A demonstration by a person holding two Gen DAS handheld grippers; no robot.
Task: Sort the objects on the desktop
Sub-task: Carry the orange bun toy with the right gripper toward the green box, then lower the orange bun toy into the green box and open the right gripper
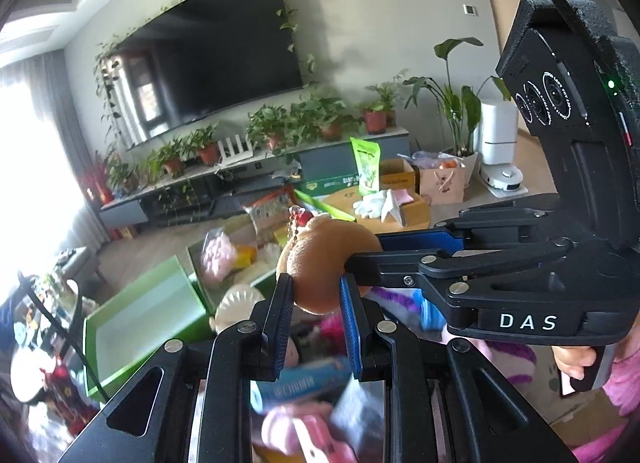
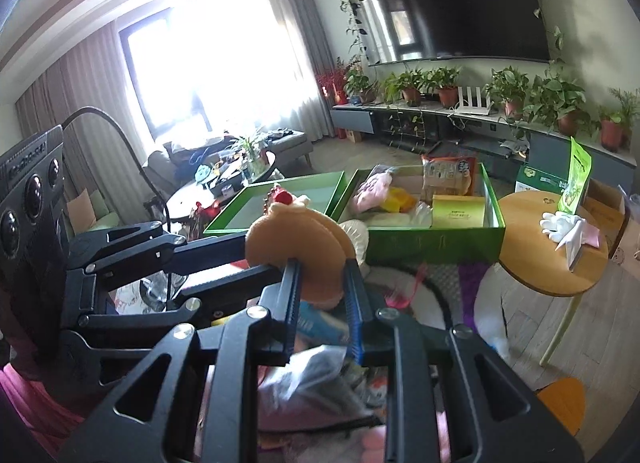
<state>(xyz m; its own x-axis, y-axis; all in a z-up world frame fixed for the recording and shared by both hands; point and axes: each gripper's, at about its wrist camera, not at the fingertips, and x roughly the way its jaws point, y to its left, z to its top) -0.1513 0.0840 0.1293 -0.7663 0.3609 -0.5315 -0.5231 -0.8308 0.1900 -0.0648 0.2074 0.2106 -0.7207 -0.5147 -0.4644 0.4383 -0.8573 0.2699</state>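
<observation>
Both tongs grip one brown plush toy [image 1: 324, 259]: the left gripper [image 1: 316, 291] is pinched nearly closed on its lower end at frame centre, and the right gripper [image 2: 322, 283] clamps it likewise, its arm reaching in from the right of the left view. Behind the toy sit a green box [image 2: 436, 247] holding packets and an open green lid [image 2: 224, 229]. A round wooden table [image 2: 532, 263] stands right, a television [image 1: 216, 63] above potted plants. The toy is rounded, tan, with a red charm on top
</observation>
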